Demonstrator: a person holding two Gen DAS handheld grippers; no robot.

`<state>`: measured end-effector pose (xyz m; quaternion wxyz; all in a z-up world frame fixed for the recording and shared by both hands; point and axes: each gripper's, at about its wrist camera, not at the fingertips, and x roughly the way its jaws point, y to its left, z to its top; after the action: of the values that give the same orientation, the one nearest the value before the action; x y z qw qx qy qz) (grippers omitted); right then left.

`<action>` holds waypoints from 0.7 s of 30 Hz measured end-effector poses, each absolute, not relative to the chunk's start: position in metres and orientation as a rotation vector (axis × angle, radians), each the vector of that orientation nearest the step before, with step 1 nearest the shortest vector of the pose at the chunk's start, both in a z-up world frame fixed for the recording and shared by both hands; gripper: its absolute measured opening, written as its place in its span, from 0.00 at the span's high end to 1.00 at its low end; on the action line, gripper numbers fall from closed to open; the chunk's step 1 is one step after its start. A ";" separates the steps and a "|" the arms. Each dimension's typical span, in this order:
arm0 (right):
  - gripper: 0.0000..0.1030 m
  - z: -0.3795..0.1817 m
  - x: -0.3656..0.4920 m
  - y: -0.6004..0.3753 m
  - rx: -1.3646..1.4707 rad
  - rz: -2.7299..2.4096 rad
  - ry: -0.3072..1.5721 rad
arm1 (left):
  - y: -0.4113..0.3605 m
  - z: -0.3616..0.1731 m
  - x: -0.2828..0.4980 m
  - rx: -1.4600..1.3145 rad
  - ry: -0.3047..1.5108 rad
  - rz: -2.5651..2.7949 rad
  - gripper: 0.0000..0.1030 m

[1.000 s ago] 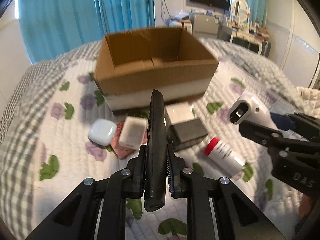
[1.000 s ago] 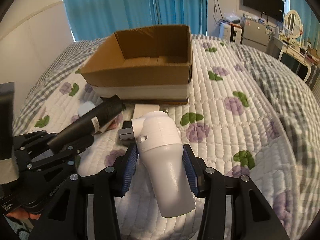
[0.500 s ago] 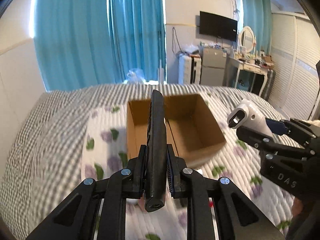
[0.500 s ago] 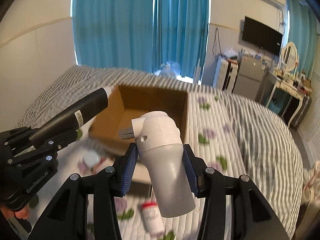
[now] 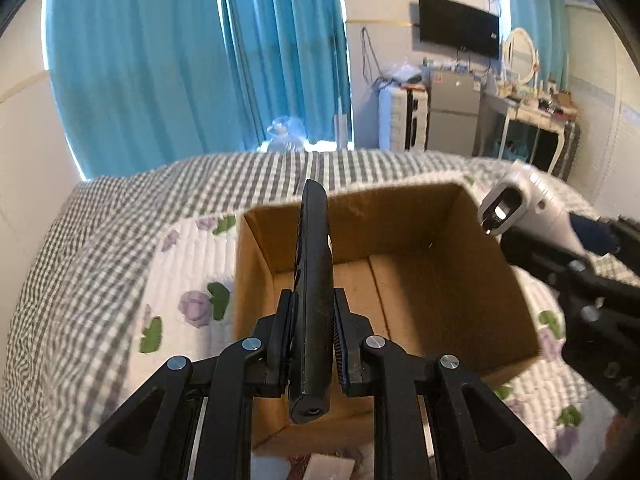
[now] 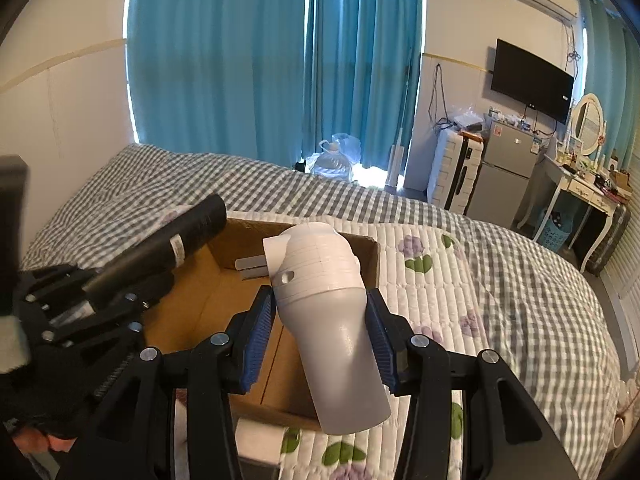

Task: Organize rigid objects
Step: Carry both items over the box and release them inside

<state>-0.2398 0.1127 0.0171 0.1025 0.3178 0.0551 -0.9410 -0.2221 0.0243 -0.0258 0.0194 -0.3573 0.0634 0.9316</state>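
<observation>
My left gripper (image 5: 314, 340) is shut on a long black remote control (image 5: 314, 280), held over the open brown cardboard box (image 5: 400, 280) on the bed. The remote also shows in the right wrist view (image 6: 168, 244), with the left gripper (image 6: 80, 312) at the left. My right gripper (image 6: 320, 336) is shut on a white plug-in device (image 6: 332, 320) with metal prongs, held above the box's (image 6: 192, 308) right part. That device (image 5: 524, 208) and the right gripper (image 5: 580, 280) show at the right of the left wrist view. The box floor looks bare.
The bed has a floral white quilt (image 6: 432, 280) over a grey checked cover (image 5: 80, 280). Small items show at the near box edge (image 5: 328, 466). Blue curtains (image 6: 280, 60), a fridge (image 6: 504, 168), a TV and a dresser stand beyond the bed.
Both grippers have lifted from low over the bed and moved forward over the open box, each still holding its object. The loose items on the quilt have dropped out of view.
</observation>
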 end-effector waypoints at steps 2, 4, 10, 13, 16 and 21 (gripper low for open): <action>0.56 0.009 -0.245 0.114 0.951 -2.769 0.154 | 0.023 -0.037 -0.227 -1.138 0.182 2.880 0.83; 0.56 0.001 -0.248 0.115 0.968 -2.760 0.146 | 0.024 -0.046 -0.229 -1.154 0.184 2.878 0.83; 0.56 -0.001 -0.247 0.118 0.975 -2.775 0.143 | 0.021 -0.045 -0.221 -1.150 0.188 2.871 0.72; 0.56 0.001 -0.246 0.117 0.972 -2.786 0.145 | 0.018 -0.036 -0.221 -1.133 0.159 2.883 0.44; 0.56 -0.001 -0.252 0.113 0.976 -2.790 0.147 | 0.014 -0.029 -0.217 -1.117 0.147 2.885 0.44; 0.55 -0.010 -0.263 0.106 0.989 -2.788 0.110 | 0.007 -0.016 -0.207 -1.102 0.155 2.908 0.44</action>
<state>-0.2632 0.1055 -0.0099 0.0906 0.3328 0.0370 -0.9379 -0.2072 0.0075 -0.0159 0.0139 -0.3539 0.0499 0.9339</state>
